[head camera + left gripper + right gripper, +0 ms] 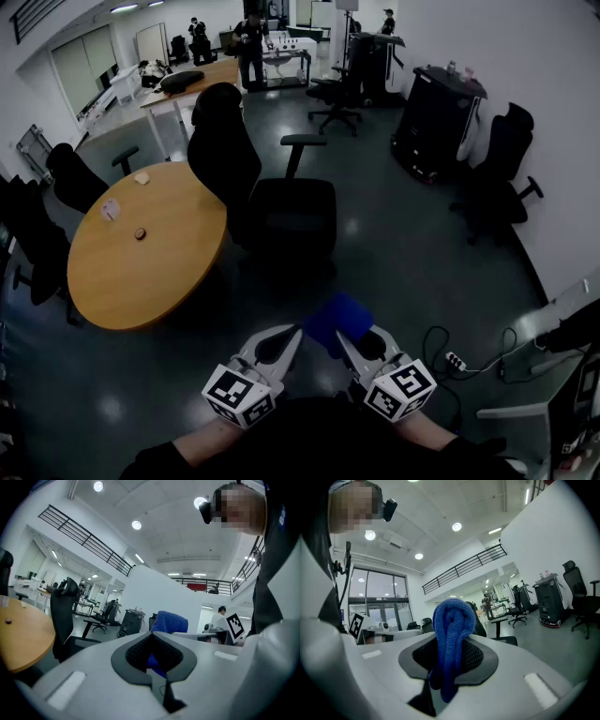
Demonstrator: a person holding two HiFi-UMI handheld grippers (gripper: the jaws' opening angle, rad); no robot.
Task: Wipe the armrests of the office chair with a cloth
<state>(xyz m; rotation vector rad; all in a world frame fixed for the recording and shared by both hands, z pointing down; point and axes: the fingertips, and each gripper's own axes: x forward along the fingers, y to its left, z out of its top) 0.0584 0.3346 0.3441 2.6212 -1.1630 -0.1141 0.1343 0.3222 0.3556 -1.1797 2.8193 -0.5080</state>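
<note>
The left hand-held gripper (pixel 281 339) & right hand-held gripper (pixel 361 345) are built w/ white shells, black mesh pads (pixel 133 654) & b/w marker cubes (pixel 239 394); dark sleeves (pixel 155 461) are worn.

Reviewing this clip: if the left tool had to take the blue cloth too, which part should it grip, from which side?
Probably the rounded bulge of the blue cloth standing past the right tool, which is shut on its lower part. Open the left tool, now shut, and come in from the left: that bulge is free and lies beside it.
</note>
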